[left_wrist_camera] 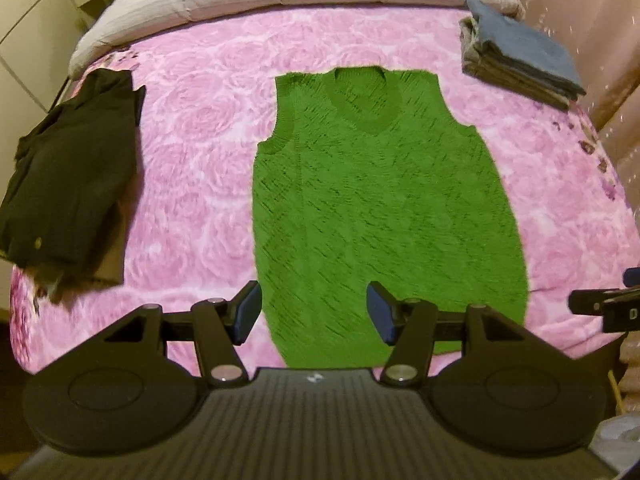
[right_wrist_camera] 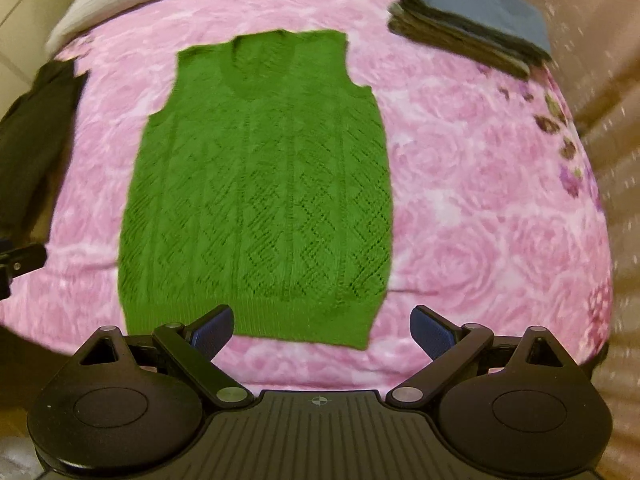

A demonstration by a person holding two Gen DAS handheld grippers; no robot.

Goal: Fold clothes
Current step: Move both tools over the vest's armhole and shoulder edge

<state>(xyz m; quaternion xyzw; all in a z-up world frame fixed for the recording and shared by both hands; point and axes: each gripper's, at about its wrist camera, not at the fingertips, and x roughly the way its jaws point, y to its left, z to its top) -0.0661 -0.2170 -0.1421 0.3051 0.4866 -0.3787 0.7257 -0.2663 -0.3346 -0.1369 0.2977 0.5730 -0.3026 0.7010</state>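
Green knitted sleeveless V-neck vest (left_wrist_camera: 376,200), spread flat and unfolded mid-bed, neckline away, ribbed hem nearest

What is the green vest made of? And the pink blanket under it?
The green vest looks like knitted yarn, probably wool or acrylic: a matte, open diamond pattern and ribbed hem show. The pink blanket seems soft plush fleece, with fuzzy raised rose shapes.
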